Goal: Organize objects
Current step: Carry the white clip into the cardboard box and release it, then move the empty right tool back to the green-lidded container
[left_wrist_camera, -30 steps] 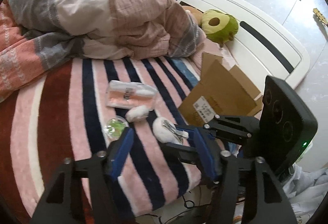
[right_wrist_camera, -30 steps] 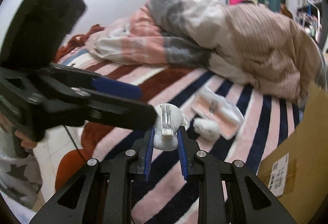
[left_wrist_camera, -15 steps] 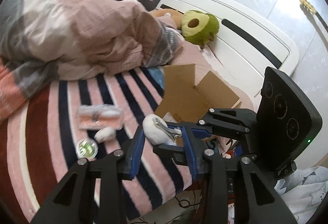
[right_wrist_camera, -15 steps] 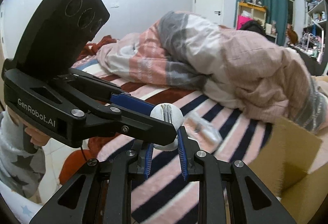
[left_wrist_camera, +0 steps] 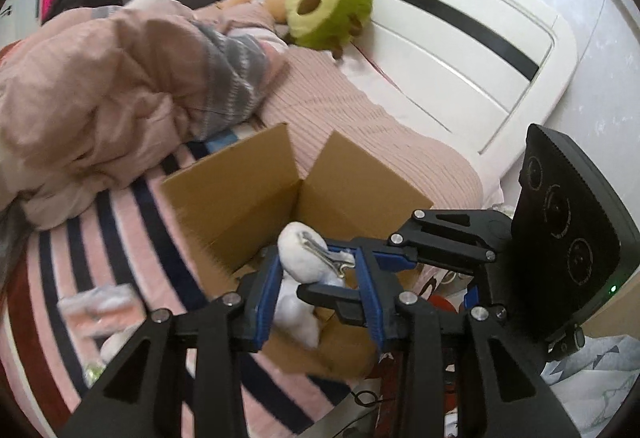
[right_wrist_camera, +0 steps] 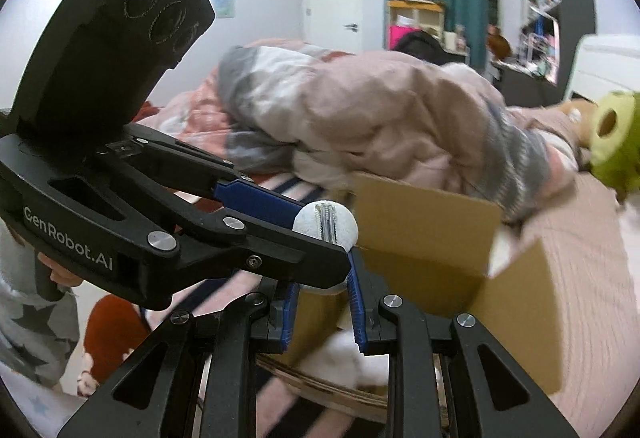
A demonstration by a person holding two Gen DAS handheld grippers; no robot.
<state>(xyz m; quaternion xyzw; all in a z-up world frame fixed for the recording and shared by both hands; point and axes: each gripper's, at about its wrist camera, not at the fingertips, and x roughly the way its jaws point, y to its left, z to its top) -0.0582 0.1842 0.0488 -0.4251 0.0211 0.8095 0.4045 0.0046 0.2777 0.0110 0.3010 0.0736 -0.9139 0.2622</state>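
White fluffy pom-pom hair clip with a metal clasp (left_wrist_camera: 306, 256), pinched in both my left gripper (left_wrist_camera: 320, 290) and right gripper (right_wrist_camera: 320, 302), hangs over the open brown cardboard box (left_wrist_camera: 248, 193). White items already lie inside; a pink packet (left_wrist_camera: 100, 304) remains near the striped bedspread's (left_wrist_camera: 132, 234) edge.

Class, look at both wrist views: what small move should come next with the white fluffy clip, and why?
Probably lower it a little further into the box, then let go. The white clip is pinched between the pads of both the right gripper and the left gripper, and hangs over the box's open top, where another white fluffy item already lies.
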